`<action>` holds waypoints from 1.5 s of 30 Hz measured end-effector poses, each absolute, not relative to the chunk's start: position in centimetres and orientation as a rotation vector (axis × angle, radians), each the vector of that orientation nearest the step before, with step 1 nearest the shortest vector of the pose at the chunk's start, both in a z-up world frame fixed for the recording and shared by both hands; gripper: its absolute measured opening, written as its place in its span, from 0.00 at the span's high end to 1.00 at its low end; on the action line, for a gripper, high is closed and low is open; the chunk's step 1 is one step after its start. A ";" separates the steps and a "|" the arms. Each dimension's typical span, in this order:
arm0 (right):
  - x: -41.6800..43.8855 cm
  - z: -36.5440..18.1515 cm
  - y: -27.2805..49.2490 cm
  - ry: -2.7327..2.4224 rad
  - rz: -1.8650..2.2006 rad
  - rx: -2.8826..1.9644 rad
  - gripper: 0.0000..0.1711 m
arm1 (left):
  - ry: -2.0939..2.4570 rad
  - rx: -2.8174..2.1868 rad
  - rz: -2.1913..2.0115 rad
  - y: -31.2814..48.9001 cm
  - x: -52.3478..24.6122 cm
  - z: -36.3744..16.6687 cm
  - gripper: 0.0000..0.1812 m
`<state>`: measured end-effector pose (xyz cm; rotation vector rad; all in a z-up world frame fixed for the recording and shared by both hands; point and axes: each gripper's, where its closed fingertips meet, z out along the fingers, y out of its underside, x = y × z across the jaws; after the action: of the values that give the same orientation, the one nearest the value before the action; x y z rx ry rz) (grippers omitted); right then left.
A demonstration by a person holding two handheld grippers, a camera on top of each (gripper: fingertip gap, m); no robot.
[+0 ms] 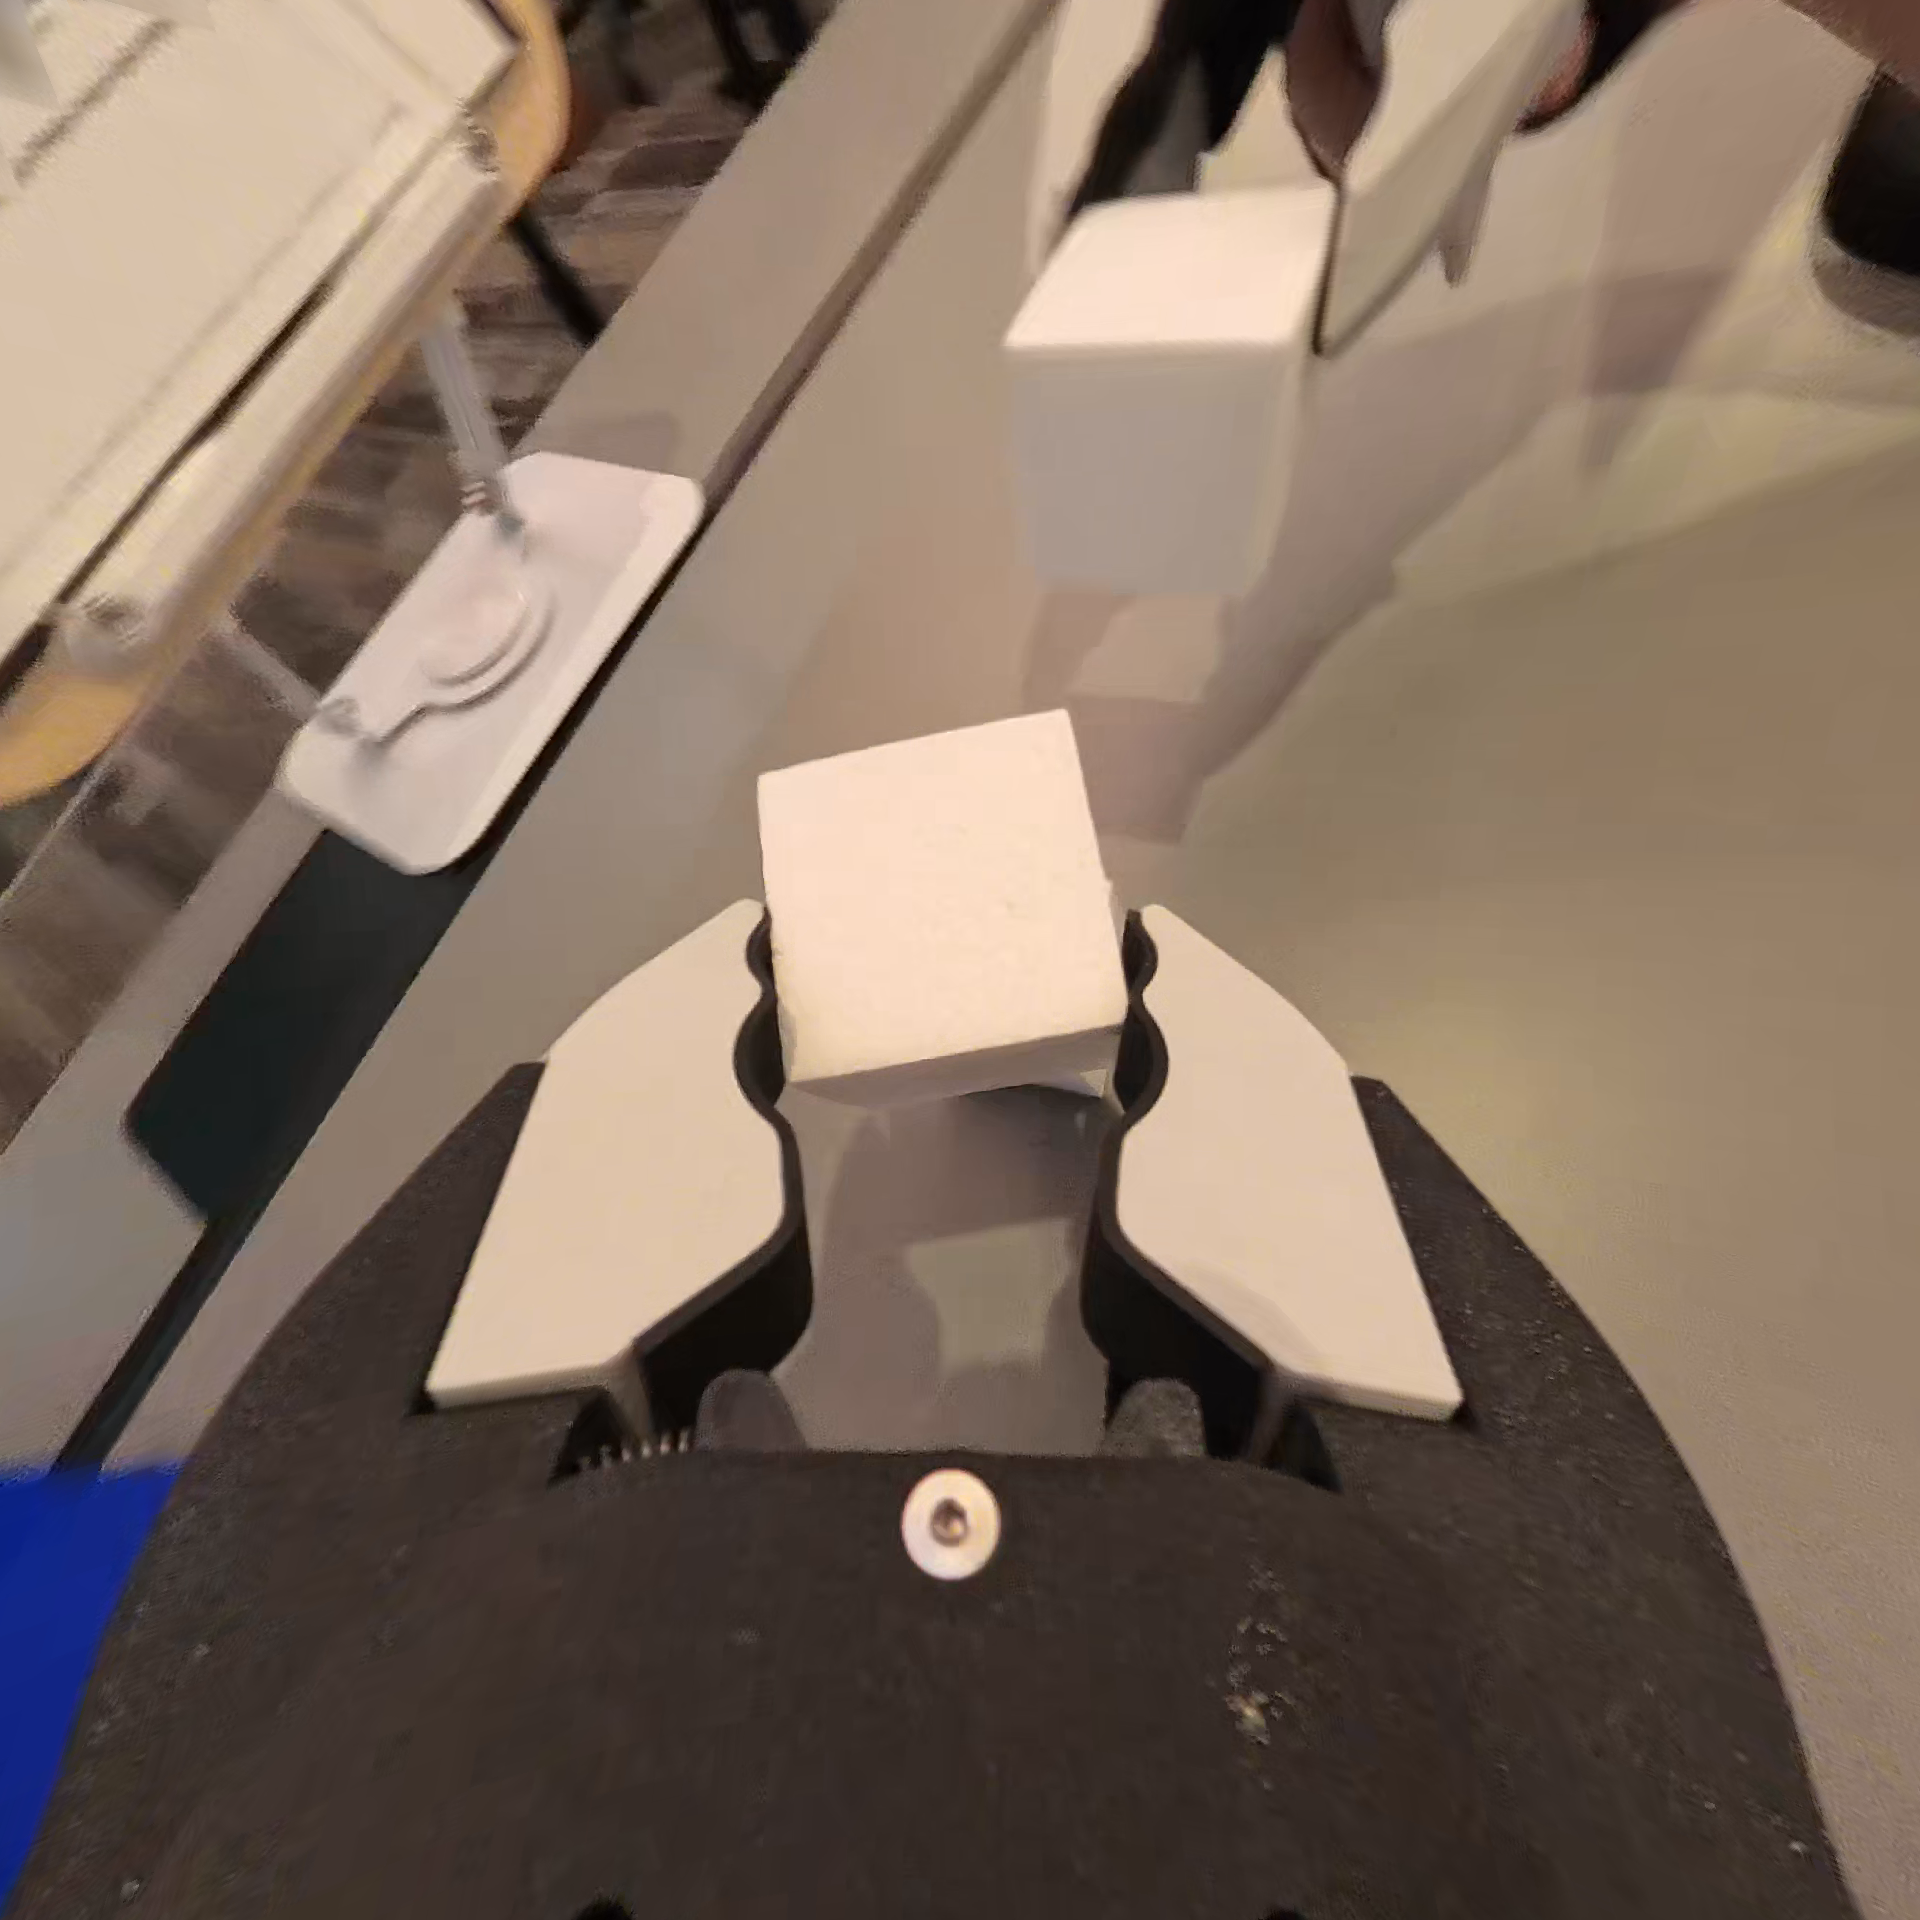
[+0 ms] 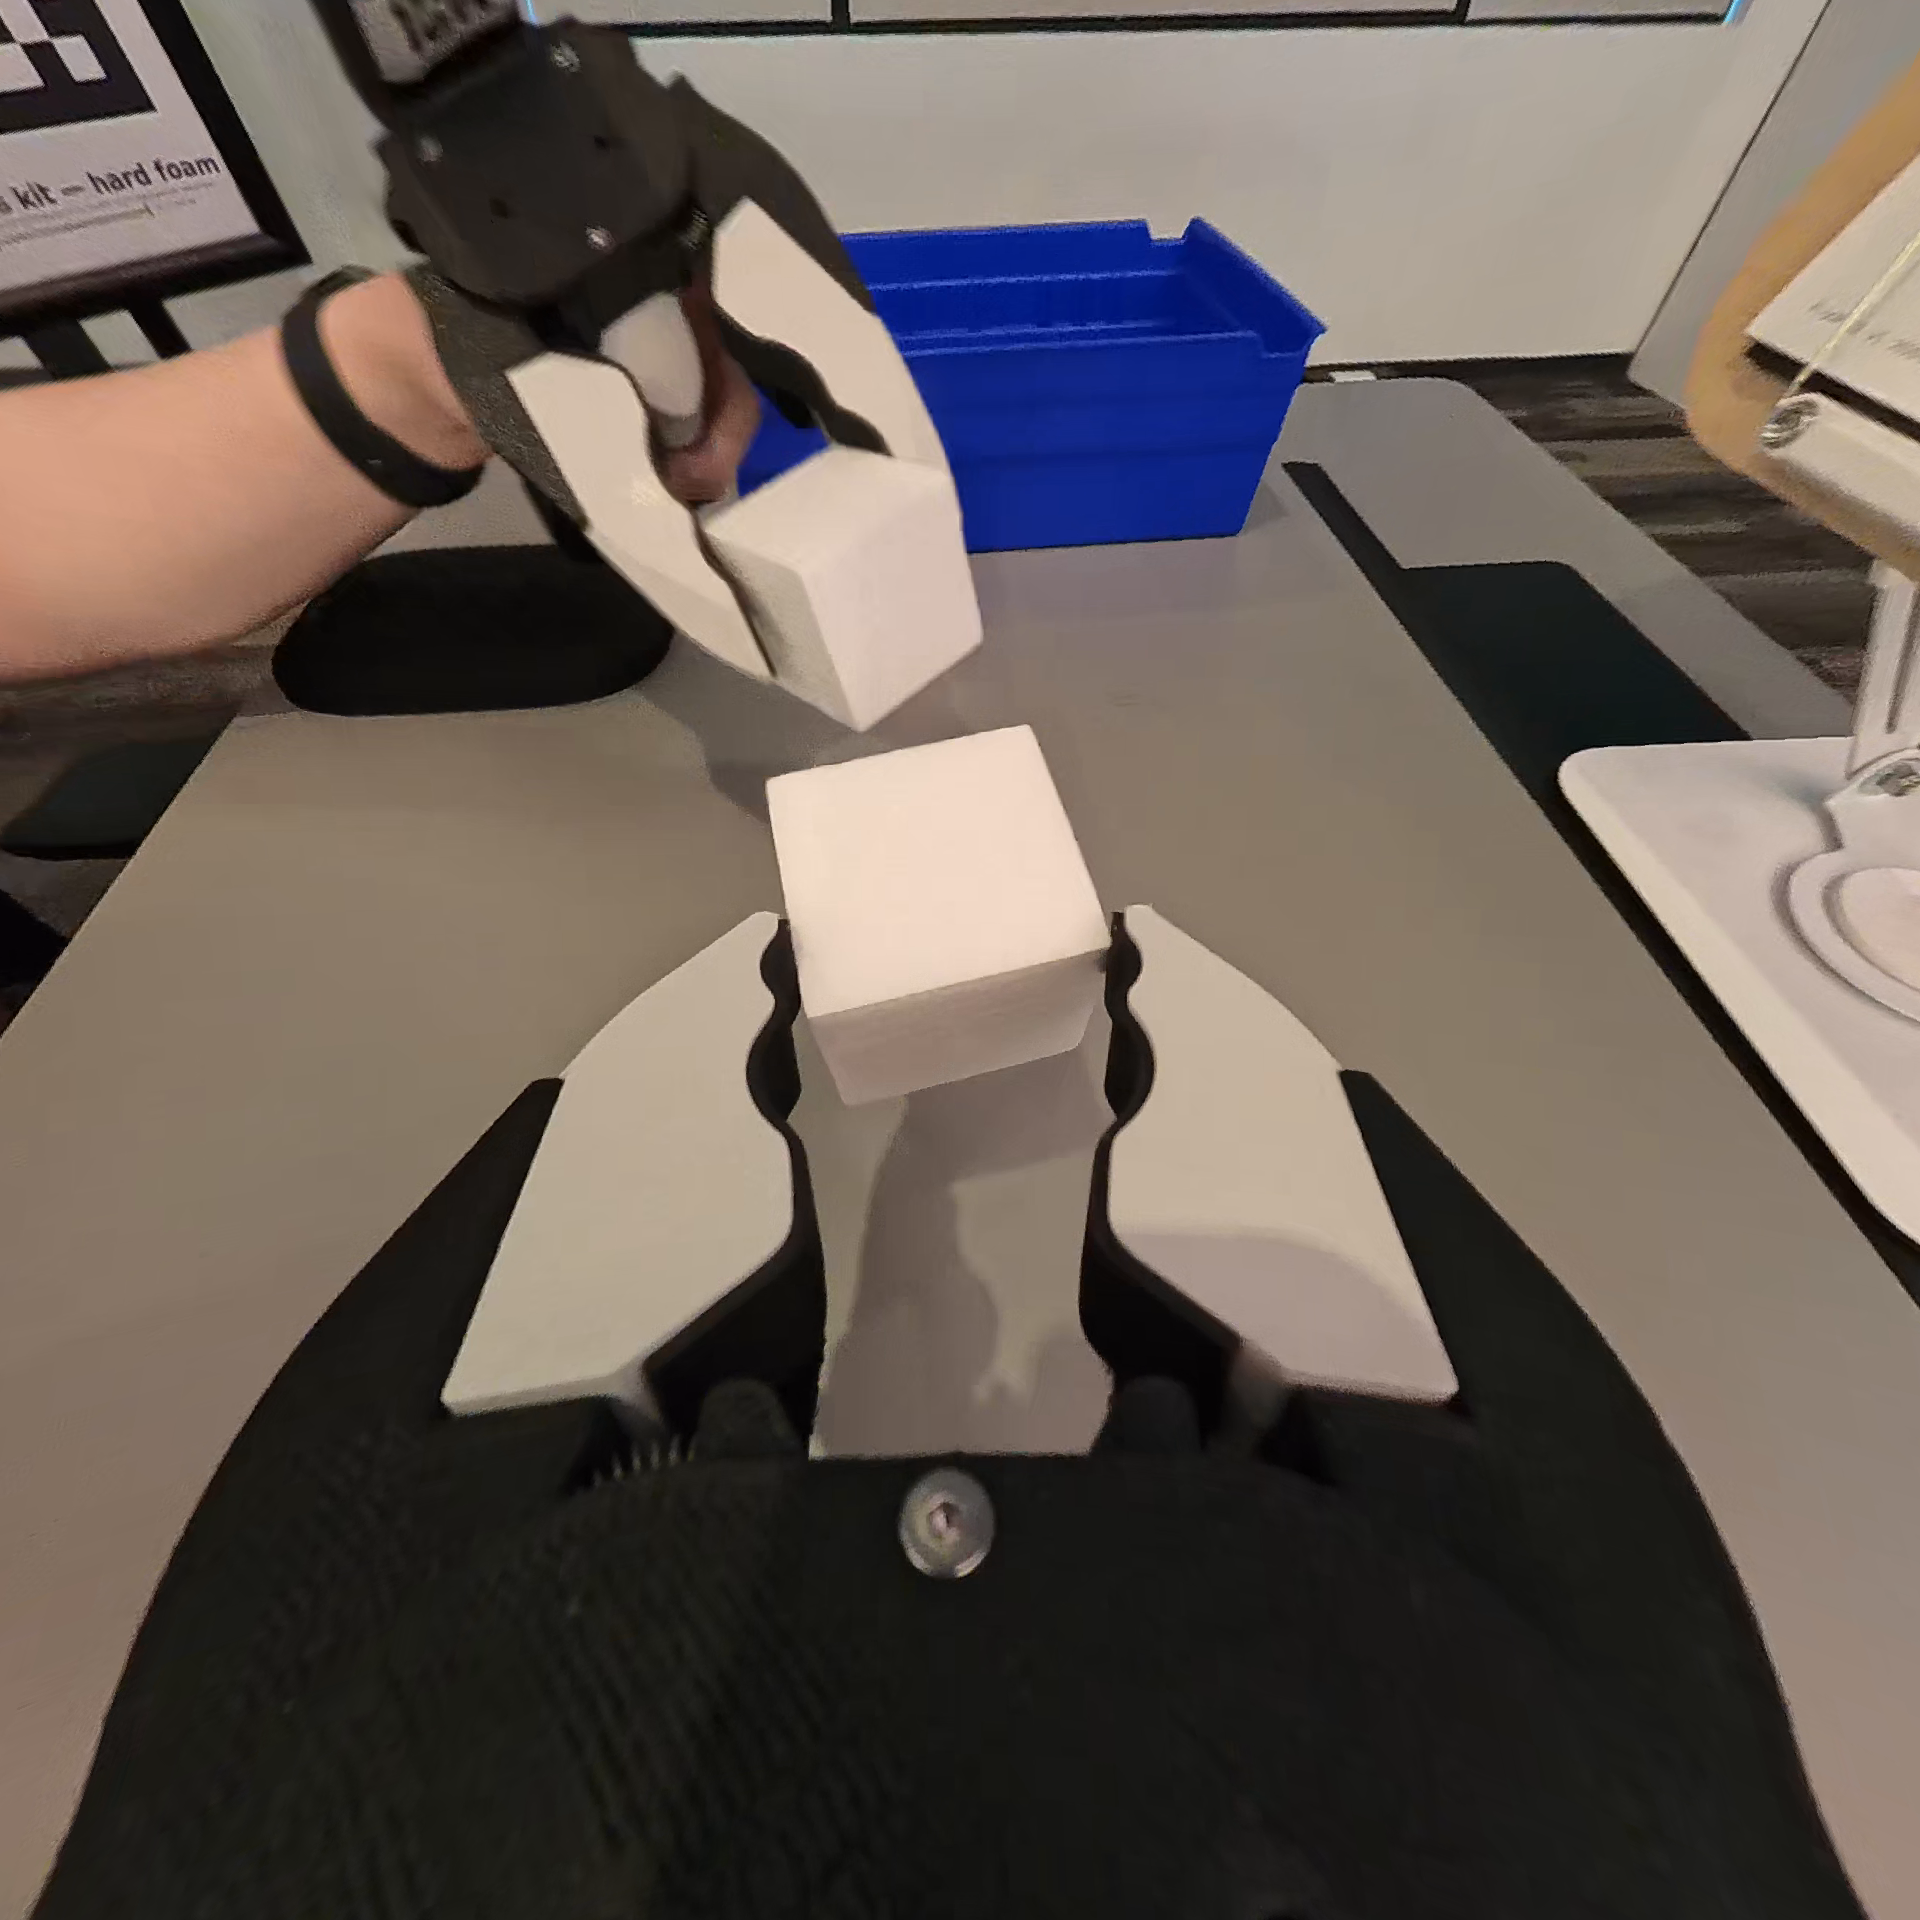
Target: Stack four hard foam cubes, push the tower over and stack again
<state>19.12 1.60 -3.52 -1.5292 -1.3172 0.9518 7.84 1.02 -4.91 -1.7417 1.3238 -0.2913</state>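
Left fingers: my left gripper (image 1: 940, 997) is clamped on a white hard foam cube (image 1: 935, 914), pinched between the two wavy black pads. In the right wrist view the same gripper (image 2: 800, 582) sits upper left, angled down over the table with its cube (image 2: 852, 592) tilted and lifted off the surface.

Right fingers: my right gripper (image 2: 945, 987) grips a second white hard foam cube (image 2: 930, 894), squeezed at the fingertips and held above the table. In the left wrist view that second cube (image 1: 1153, 405) shows far up, blurred, with the right gripper's pale fingers (image 1: 1423, 177) around it.

Cube positions: the two cubes are near each other in the air over the middle of the table, the left one farther and higher, not touching the right one. I cannot see any other cubes.

Table: a smooth grey table (image 2: 364, 935) with dark pads near its left and right edges.

Blue bin: a blue plastic bin (image 2: 1091, 384) stands at the far end of the table, beyond both cubes.

White stand: a flat white plastic base plate (image 2: 1714, 904) with a round recess lies at the right edge, carrying a slanted holder.

My arm: the bare forearm (image 2: 187, 499) holding the left gripper comes in from the left, with a black band at the wrist.
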 end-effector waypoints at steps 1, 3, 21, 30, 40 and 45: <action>19.5 -3.4 1.7 -1.302 0.962 -1.528 0.66 | 1.396 -1.726 -0.379 1.0 8.6 -5.2 0.65; 20.2 -3.2 2.0 -1.270 0.987 -1.537 0.66 | 1.438 -1.699 -0.577 1.0 9.8 -5.1 0.66; 21.2 -4.8 2.8 -1.244 1.005 -1.594 0.66 | 1.700 -1.688 -0.618 2.2 9.3 -8.3 0.65; 21.3 -5.6 2.9 -1.242 1.031 -1.628 0.66 | 1.705 -1.663 -0.614 2.7 9.6 -9.0 0.65; 16.6 1.4 1.4 -1.170 1.161 -1.368 0.66 | 1.338 -1.687 -0.676 1.2 6.0 -2.7 0.46; 11.6 2.0 2.4 -1.306 1.148 -1.412 0.66 | 0.892 -1.811 -0.426 1.8 -0.6 -1.2 0.44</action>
<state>11.63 2.44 1.97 -1.4124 -1.3057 1.1477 -0.58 1.78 -1.25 -1.8111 0.8915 -0.4255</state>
